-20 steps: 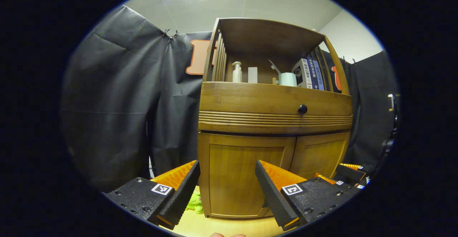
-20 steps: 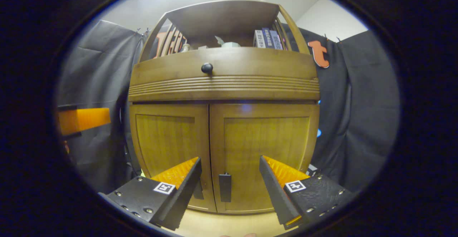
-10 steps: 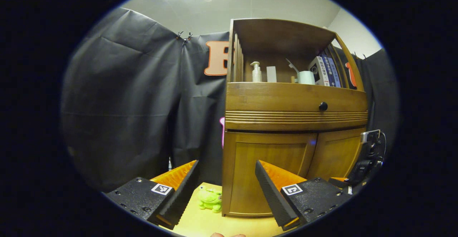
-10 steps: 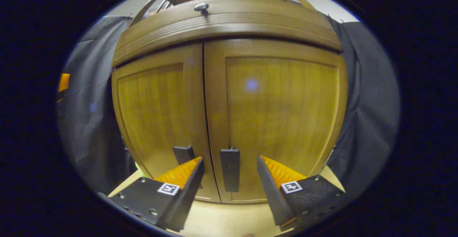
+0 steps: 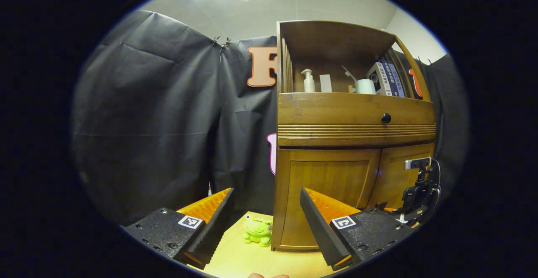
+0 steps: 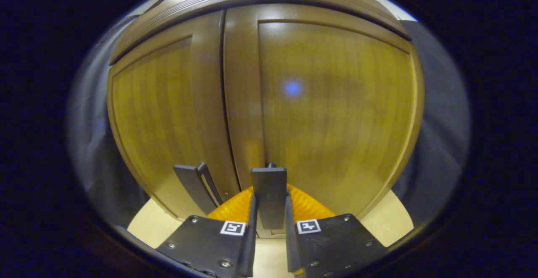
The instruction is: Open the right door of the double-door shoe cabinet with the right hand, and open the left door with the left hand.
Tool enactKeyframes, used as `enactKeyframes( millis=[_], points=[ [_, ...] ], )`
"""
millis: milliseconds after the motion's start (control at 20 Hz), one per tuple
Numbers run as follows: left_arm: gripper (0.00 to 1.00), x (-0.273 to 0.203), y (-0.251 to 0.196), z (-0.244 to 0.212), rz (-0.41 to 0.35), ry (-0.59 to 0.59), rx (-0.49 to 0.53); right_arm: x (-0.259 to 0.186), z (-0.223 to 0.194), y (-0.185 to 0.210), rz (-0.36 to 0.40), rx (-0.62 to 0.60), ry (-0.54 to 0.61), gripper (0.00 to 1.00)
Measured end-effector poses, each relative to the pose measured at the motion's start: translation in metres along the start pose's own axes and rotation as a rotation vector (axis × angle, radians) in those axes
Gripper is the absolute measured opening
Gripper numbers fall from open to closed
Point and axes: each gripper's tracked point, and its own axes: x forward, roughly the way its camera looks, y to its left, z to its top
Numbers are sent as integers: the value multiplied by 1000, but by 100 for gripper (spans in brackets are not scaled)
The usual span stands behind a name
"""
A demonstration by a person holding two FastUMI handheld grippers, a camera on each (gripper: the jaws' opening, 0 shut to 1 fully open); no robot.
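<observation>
Blur softens the shoe cabinet (image 6: 319, 101) in the right gripper view, its top cut off. Both doors sit closed. The right gripper (image 6: 269, 227) is clamped on the right door handle (image 6: 269, 194). Left of the cabinet, the left gripper (image 5: 265, 219) hangs wide apart, holding nothing.

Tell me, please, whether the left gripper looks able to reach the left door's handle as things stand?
Probably yes: the left gripper is open, standing back from the cabinet. The left door's handle is bare, though the right gripper, shut on the right handle, crowds it.
</observation>
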Motion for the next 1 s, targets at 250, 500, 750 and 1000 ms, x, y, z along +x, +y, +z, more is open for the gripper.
enactKeyframes(
  millis=[250,500,750,1000],
  points=[
    [95,7,-30,-7,-106,36,15,-5,4,-1,-30,33,-17,30],
    [92,3,-68,-3,-206,29,7,-3,4,0,-29,27,-33,25],
    [96,-4,-95,-1,-285,16,0,-4,3,-2,-48,28,-50,25],
    [92,-7,-110,-7,-333,28,-14,-5,5,-3,-60,30,-56,25]
  ],
)
